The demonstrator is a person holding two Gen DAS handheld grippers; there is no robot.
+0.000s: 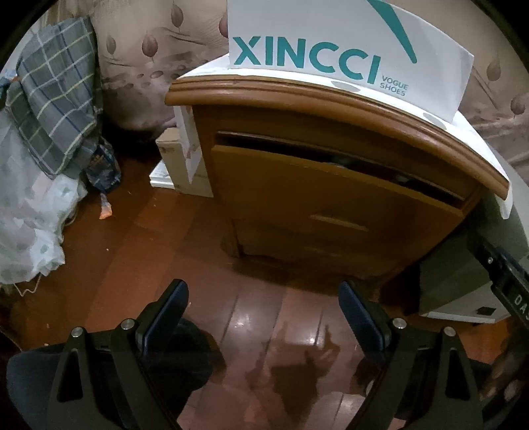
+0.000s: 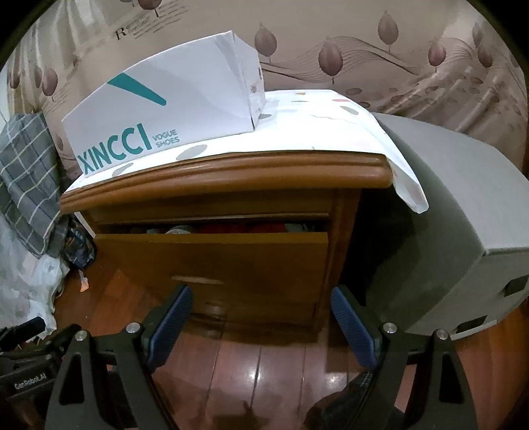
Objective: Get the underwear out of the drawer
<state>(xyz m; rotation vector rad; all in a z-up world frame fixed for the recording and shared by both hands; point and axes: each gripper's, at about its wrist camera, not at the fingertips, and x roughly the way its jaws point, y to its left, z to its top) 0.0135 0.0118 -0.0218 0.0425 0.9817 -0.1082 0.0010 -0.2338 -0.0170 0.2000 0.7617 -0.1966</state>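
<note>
Shoe box (image 2: pixel 158 112) front, on the nightstand (image 2: pixel 231 178) top's left end: "XINCCI", "VOGUE SHOES"
Left gripper body (image 2: pixel 29 383), bottom-left corner: "GenRobot.AI"
Wallpaper (image 2: pixel 132 31): large "R", rest unreadable

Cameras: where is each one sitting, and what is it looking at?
Left wrist view: sits on the left gripper, looks down at the wooden nightstand from its left front; both open fingers show, nothing between them.
Right wrist view: sits on the right gripper, faces the nightstand's slightly open drawer with clothes peeking out; open fingers show, and the left gripper's body at bottom left.
Both share: nightstand, XINCCI shoe box, wooden floor.
</note>
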